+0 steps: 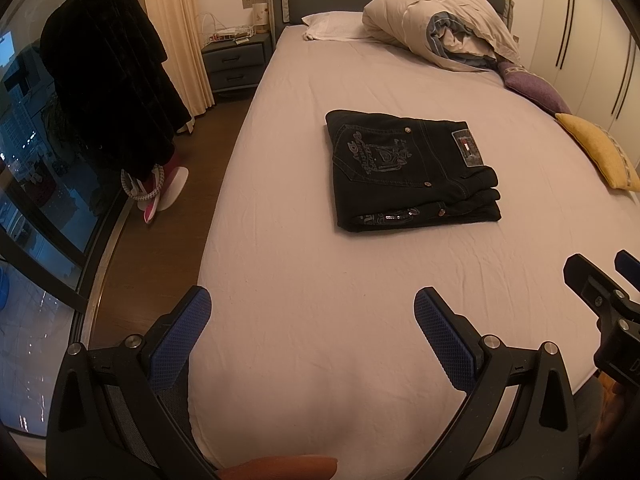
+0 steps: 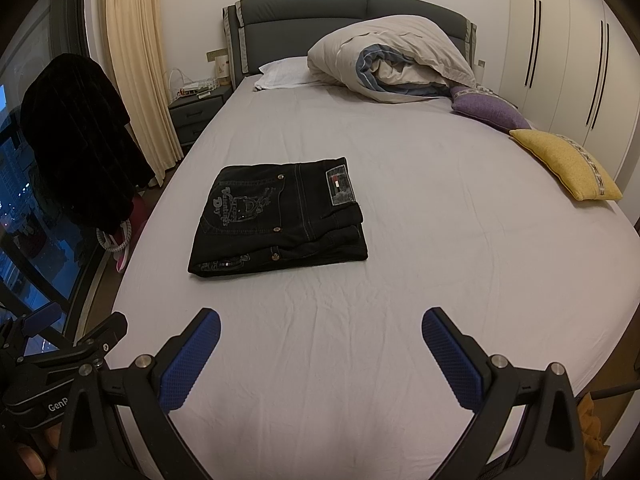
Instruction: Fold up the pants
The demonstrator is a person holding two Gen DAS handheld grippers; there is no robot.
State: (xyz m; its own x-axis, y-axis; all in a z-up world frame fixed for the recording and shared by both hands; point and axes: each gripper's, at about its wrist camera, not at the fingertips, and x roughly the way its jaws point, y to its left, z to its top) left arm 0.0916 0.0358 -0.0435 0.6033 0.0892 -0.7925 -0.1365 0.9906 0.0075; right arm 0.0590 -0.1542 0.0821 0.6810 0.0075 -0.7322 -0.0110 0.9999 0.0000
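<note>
The black pants [image 1: 412, 170] lie folded into a compact rectangle on the bed, back pocket embroidery and waistband label facing up; the right wrist view has the pants [image 2: 276, 218] left of centre. My left gripper [image 1: 312, 300] hovers open over the bare sheet at the foot of the bed, well short of the pants, nothing between its blue pads [image 1: 180, 344]. My right gripper [image 2: 320, 322] is open too, held over the sheet nearer than the pants. Each gripper shows at the edge of the other's view: the right gripper [image 1: 604, 276] and the left gripper [image 2: 72, 332].
The bed's light sheet [image 2: 440, 264] stretches wide around the pants. A bunched duvet [image 2: 396, 60], a white pillow [image 2: 284, 72], a purple cushion [image 2: 488, 110] and a yellow cushion [image 2: 568, 164] sit toward the headboard and right side. A nightstand [image 1: 236, 60], dark hanging coat [image 1: 108, 88] and window stand left.
</note>
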